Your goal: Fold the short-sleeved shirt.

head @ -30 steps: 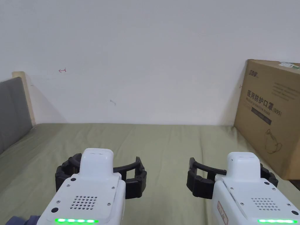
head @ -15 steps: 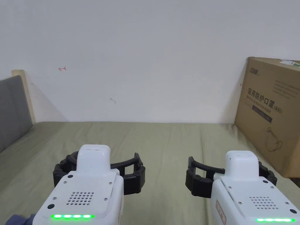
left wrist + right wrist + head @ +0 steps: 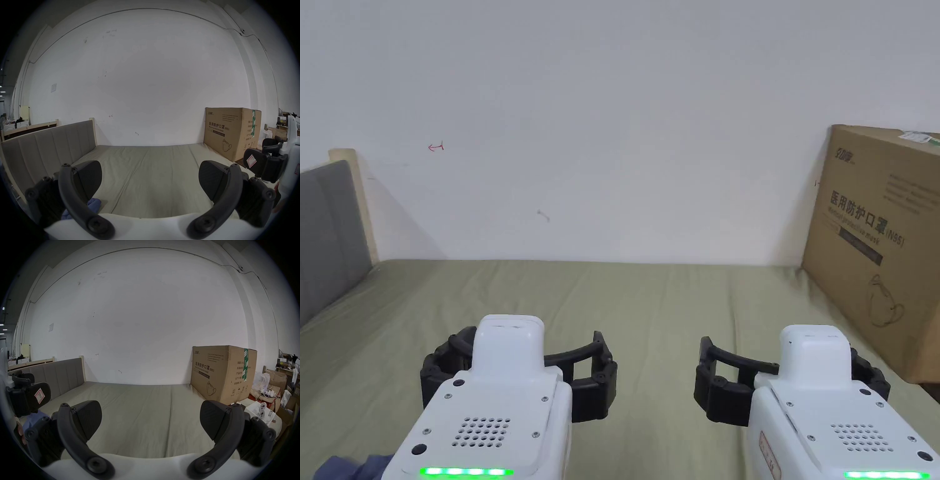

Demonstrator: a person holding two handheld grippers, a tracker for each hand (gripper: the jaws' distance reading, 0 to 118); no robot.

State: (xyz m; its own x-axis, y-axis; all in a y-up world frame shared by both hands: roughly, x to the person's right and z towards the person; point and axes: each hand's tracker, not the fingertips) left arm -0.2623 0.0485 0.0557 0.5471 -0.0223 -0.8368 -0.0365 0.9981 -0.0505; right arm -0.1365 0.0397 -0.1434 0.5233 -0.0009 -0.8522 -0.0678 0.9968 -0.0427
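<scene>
Two grippers held side by side over a bed [image 3: 650,312] covered in an olive-green sheet: left gripper [image 3: 150,180] and right gripper [image 3: 151,420], each with its two black fingers [image 3: 88,177] spread wide apart and nothing between them. In the head view the left gripper [image 3: 519,365] and right gripper [image 3: 790,375] are level with each other, well apart, both aimed at the far white wall [image 3: 612,125]. One cardboard box [image 3: 878,250] stands at the far right of the bed against the wall; one grey padded headboard [image 3: 328,237] runs along the left edge. One blue garment, presumably the short-sleeved shirt [image 3: 94,203], lies at the near left of the bed, under and beside the left gripper. Most of it is hidden by the gripper bodies, with only crumpled scraps showing [image 3: 347,467] [image 3: 32,419]; its long axis and which way it points cannot be told.
</scene>
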